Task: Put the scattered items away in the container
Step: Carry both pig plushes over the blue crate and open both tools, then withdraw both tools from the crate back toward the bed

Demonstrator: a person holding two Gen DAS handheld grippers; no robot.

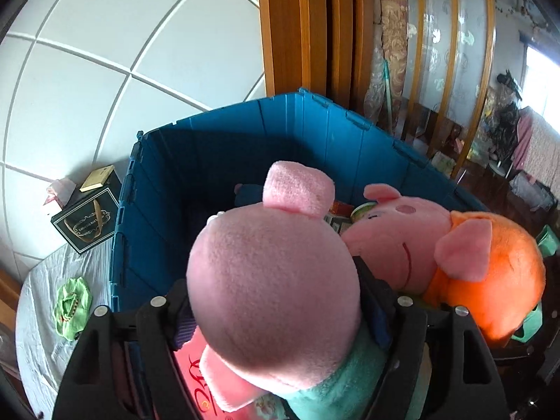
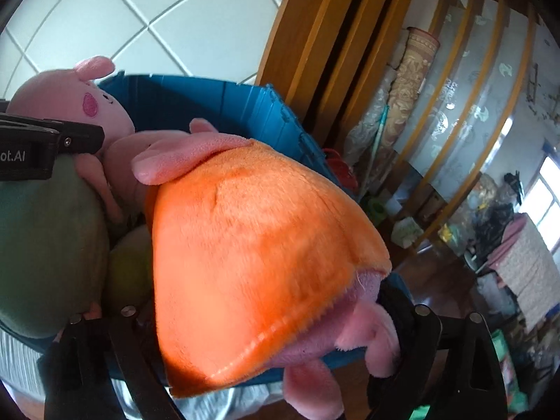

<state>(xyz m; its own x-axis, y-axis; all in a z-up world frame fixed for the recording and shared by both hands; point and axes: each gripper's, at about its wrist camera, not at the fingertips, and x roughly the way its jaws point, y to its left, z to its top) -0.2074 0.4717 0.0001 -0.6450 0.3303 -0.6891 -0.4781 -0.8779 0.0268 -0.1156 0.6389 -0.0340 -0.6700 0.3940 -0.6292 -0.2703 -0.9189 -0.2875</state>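
left gripper (image 1: 276, 311): fingers spread wide, straddling the teal-dress pig plush (image 1: 276, 280) at its neck. whether the pads actually press the fabric i cannot tell. in the left wrist view the plush's long axis runs from bottom centre up toward frame centre, head away from the camera, one ear (image 1: 297, 189) sticking up. round pink fleece head, teal body at the bottom edge, held over the near rim of the blue crate (image 1: 217, 150).

right gripper (image 2: 266, 346): fingers also spread wide, either side of the orange-dress pig plush (image 2: 252, 238) at the hem end. the right finger sits against a pink leg (image 2: 371, 332); the left finger's contact is hidden. in the right wrist view the long axis runs from lower right to upper left, legs toward the camera, head toward the crate. orange fleece dress flares into a cone with a stitched hem, pink limbs.

in the left wrist view the orange-dress pig lies at right of frame, head inside the crate beside the teal one, snout pointing left. small boxes show on the crate floor. the crate stands on a white cloth (image 1: 42, 297), centre frame; a green fabric piece (image 1: 71, 308) at lower left, a black box (image 1: 85, 224) just outside the crate's left wall.
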